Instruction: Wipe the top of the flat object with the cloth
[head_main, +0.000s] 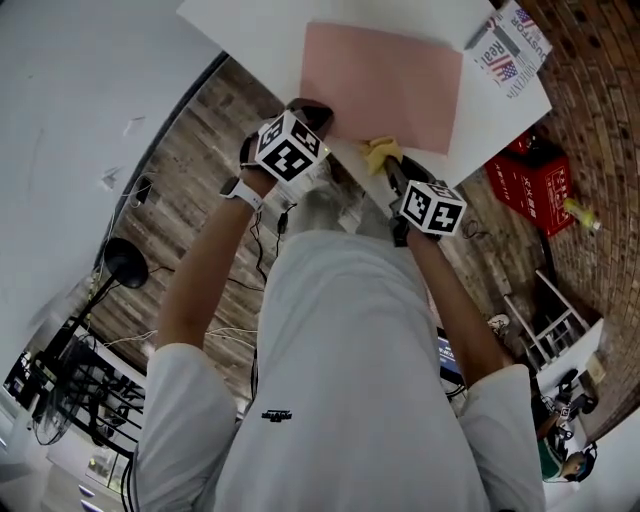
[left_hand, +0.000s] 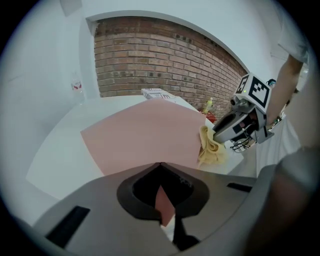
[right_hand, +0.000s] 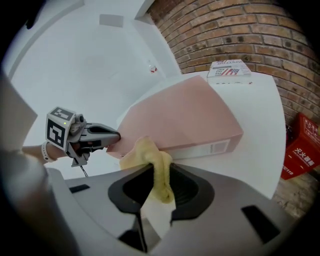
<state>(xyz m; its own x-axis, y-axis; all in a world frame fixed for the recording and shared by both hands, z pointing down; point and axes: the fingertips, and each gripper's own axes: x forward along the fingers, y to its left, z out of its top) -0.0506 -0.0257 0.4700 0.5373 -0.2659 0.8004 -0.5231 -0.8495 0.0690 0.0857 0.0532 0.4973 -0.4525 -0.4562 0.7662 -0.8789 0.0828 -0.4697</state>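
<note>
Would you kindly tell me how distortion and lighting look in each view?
Head view: fisheye curves the white table edge, light even. Left gripper view: brick wall bows, dark round vignette. Right gripper view: yellow cloth sharp, pink box free of glare.

A white desk (head_main: 250, 35) stands with its far edge against a wall of red-brown brick (left_hand: 165, 60), and its left edge runs close to a plain white wall (head_main: 70, 100). The floor (head_main: 190, 190) is worn wooden planks in mixed browns, with loose cables (head_main: 262, 245) trailing across it. By the desk's right edge, at the foot of the brick, sits a red crate (head_main: 530, 185). Nearer me there is a white slatted rack (head_main: 545, 320). On the other side stand a black round-headed stand (head_main: 125, 262) and a dark wire cart (head_main: 80, 390). The light is even and soft.
</note>
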